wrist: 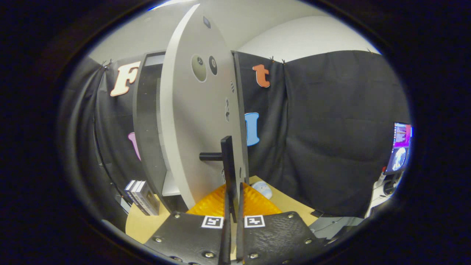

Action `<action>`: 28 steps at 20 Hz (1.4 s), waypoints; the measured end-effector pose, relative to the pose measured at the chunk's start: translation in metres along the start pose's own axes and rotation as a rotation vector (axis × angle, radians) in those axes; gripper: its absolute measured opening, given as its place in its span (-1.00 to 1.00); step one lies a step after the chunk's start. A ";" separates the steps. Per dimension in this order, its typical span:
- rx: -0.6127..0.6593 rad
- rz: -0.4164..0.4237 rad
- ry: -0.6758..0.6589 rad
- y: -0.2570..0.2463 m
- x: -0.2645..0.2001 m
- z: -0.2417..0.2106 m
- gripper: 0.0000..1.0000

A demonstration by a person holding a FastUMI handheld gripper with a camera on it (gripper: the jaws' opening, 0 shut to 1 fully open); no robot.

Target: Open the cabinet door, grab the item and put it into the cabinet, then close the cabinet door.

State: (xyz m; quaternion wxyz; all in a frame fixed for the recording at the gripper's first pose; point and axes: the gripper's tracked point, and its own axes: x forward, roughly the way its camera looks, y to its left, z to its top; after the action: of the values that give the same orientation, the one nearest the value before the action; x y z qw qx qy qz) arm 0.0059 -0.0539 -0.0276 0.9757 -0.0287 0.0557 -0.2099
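Black handle (229, 165) clamped in tool (232, 217); cabinet door (200, 121) hides interior (ajar).

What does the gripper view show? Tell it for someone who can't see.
The gripper is shut on the black bar handle of the grey cabinet door, which stands ajar. Beyond lie an orange ridged mat and a pale blue item on the wooden table.

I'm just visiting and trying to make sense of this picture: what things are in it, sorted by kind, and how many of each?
Cabinet door: 1
Black door handle, gripped by the fingers: 1
Small boxes by the cabinet: 2
Orange mat: 1
Pale blue item beyond the fingers: 1
Screen: 1
Total: 7
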 end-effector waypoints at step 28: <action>-0.023 -0.064 0.104 -0.089 -0.009 -0.015 -0.52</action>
State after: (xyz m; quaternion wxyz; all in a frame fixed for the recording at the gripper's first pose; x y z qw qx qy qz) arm -0.0400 -0.1315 -0.0345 0.9639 -0.0309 0.1076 -0.2415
